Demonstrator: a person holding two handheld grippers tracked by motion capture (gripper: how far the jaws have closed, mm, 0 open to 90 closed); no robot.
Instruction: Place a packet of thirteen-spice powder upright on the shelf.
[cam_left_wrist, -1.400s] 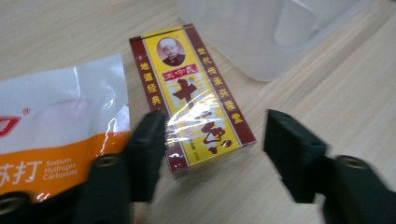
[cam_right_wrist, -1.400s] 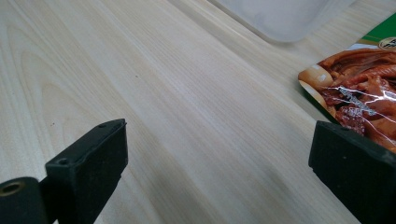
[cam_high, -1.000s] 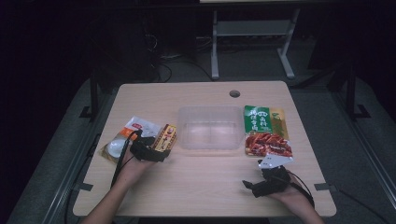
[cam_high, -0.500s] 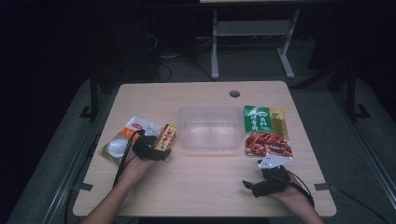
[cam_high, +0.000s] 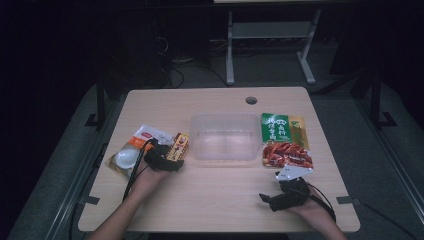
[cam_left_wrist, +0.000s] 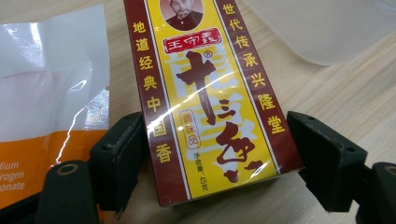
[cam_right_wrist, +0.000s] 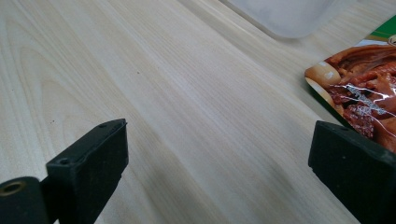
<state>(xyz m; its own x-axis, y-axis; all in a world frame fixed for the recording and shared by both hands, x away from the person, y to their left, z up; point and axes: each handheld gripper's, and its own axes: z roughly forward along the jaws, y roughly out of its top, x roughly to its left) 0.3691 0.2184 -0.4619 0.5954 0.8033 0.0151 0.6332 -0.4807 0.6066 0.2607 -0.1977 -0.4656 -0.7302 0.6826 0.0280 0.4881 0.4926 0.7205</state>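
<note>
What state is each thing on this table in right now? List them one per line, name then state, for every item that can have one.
Left claw: jaws have just been closing around the spice box, a gap showing at one jaw.
Right claw: open, nothing between its jaws.
Spice box: lying flat, unopened.
Clear tub: upright, empty, lidless.
Green and red food pouch: flat on the table.
White and orange pouch: flat beside the box.

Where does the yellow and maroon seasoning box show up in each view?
High view: seasoning box left of centre, at the left gripper.
Left gripper view: seasoning box fills the centre, between the jaws.
Right gripper view: not in it.
Shared landmark: clear plastic container, top right in the left gripper view.
</note>
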